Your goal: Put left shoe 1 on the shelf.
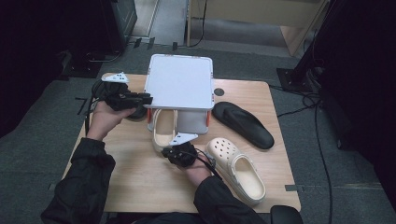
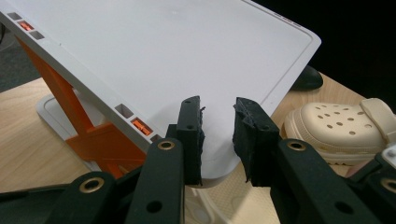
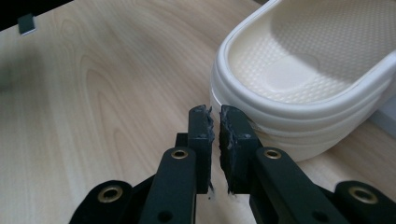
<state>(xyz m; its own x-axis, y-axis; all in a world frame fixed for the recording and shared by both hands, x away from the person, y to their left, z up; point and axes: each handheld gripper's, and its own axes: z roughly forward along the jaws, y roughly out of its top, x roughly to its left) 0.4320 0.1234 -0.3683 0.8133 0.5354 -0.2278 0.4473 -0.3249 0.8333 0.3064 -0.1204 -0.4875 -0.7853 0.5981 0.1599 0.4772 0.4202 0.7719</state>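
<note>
A lab-like recording room: wooden table [image 1: 140, 172] on grey carpet [image 1: 37, 154], loose cables [image 1: 317, 116], dark equipment stands [image 1: 294, 74] around.

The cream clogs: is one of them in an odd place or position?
Yes. One cream clog sits half under the white rack, heel sticking out, while its mate lies apart, angled toward the table edge. The black slipper has no partner.

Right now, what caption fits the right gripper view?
Closed right gripper poised at the heel of a cream clog on the wooden table.
</note>
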